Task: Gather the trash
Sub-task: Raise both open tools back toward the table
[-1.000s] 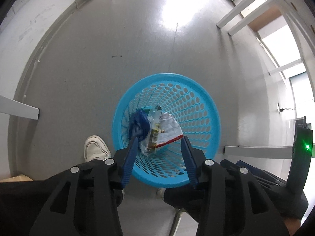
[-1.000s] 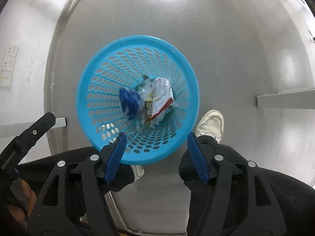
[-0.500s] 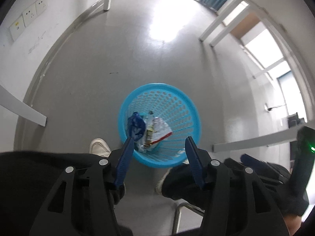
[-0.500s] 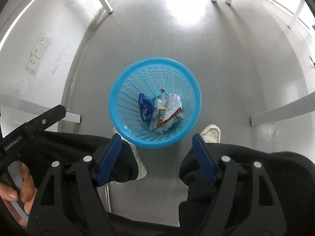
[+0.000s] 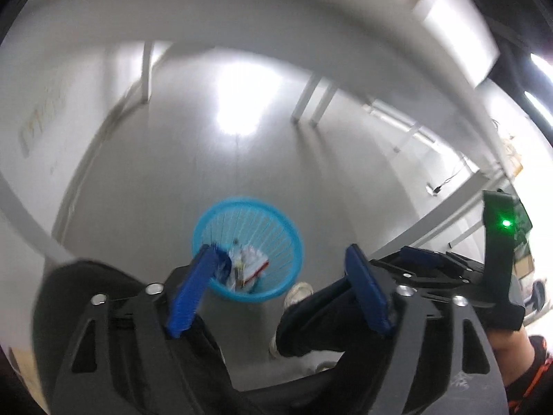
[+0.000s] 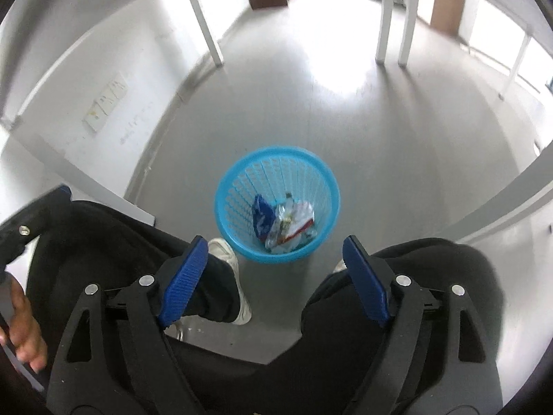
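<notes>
A blue perforated waste basket point(image 6: 238, 186) stands on the grey floor between the person's feet; it also shows, blurred, in the left wrist view point(image 5: 290, 238). Inside lie a dark blue wrapper point(image 6: 261, 215), a clear plastic bottle point(image 6: 280, 223) and a white and red packet point(image 6: 301, 218). My right gripper point(image 6: 276, 252) is open and empty, high above the basket. My left gripper point(image 5: 281, 263) is open and empty, also high above it.
White table legs point(image 6: 390, 17) stand on the far floor, and another point(image 6: 204, 17) by the left wall with its sockets point(image 6: 105, 105). A white table edge point(image 5: 311, 58) arcs overhead. The person's black-trousered legs point(image 6: 103, 242) and white shoe point(image 6: 228, 252) flank the basket.
Both grippers have risen well away from the basket, which looks much smaller now. The left view has tilted up and blurred, bringing the table edge into sight. The trash stays in the basket.
</notes>
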### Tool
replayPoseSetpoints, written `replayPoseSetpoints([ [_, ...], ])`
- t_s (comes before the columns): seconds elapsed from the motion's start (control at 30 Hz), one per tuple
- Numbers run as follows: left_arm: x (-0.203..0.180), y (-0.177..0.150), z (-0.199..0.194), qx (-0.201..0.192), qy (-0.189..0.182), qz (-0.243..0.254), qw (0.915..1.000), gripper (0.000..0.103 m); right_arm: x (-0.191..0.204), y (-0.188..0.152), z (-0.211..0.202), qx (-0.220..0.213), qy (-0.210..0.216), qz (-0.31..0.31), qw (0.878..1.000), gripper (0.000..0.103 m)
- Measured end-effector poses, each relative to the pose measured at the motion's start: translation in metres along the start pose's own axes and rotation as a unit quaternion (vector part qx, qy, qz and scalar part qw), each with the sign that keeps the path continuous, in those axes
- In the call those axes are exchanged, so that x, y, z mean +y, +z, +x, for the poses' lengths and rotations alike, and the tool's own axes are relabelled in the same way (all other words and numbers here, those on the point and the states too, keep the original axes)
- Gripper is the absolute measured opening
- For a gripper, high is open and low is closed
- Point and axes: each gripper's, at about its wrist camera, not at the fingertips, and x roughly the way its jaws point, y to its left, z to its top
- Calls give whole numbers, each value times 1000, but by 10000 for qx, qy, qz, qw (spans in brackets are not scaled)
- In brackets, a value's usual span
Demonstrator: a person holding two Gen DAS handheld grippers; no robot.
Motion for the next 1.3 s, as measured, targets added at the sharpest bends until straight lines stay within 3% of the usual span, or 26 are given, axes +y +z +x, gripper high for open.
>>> replayPoseSetpoints([
  [0.2,-30,6,-49,-717,115,629,9954,97,-3,-4,-68,-915,-31,-92,9958,86],
  [0.4,-51,25,-85,-1148,101,842,9898,97,2,3,-130,-1750,-161,-173,9843,92],
  [0.6,-64,60,-120,-1400,114,827,9866,97,2,31,-178,-2391,-95,-162,9708,94],
  [0.87,-71,114,-119,-1634,308,1028,9807,97,-6,99,-182,-2535,-227,-94,9670,94],
  [1.3,-55,210,-52,-1061,670,991,9871,97,-10,209,-138,-1975,-226,-186,9799,94],
])
